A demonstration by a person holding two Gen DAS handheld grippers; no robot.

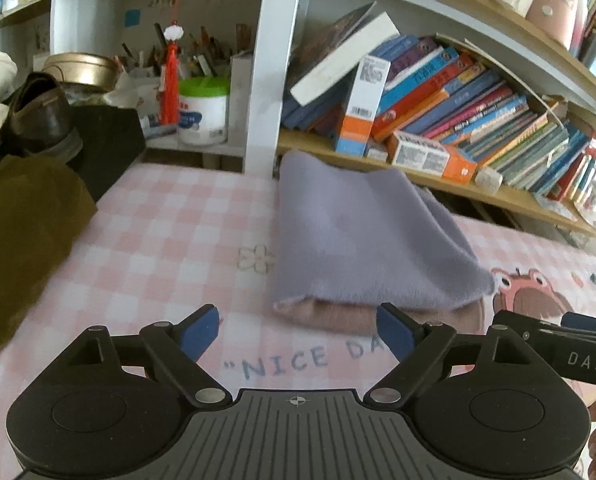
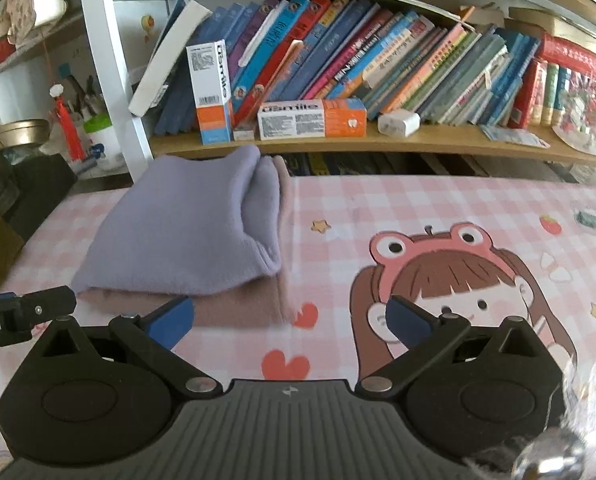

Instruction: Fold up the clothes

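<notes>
Left tongs [image 1: 298, 330]: jaws spread wide, blue pads [image 1: 200, 332] holding nothing, poised above the worktop [image 1: 158, 240] just short of the near edge of the folded garment [image 1: 362, 240].

Right tongs [image 2: 290, 320]: jaws likewise spread wide and empty, above the worktop at the garment's near right corner. Their left pad overlaps the garment's near edge in the right wrist view; contact cannot be confirmed.

Garment: a lavender fleece piece, folded into a compact rectangle with a dusty pink layer showing beneath along the near and right edges. In the right wrist view it [image 2: 186, 232] lies flat on the left part of the worktop, its far end close to the bookshelf [image 2: 378, 144]. A rounded cuff-like fold sits on its right side.

Worktop covering: pink-and-white check with a cartoon girl in a frog hat [image 2: 450, 280] to the right of the garment, red hearts near its right corner, and the lettering "NICE DA" [image 1: 298, 360] in front of it.

Surroundings: leaning books [image 2: 378, 52] and orange-and-white cartons [image 2: 312, 118] on the shelf beyond; a green-lidded white tub [image 1: 203, 110], a red tassel [image 1: 170, 84] and a brown shoe [image 1: 42, 116] at far left; an olive-brown cloth [image 1: 22, 232] over the left edge of the worktop.

Each tool's black body appears at the margin of the other's view.
</notes>
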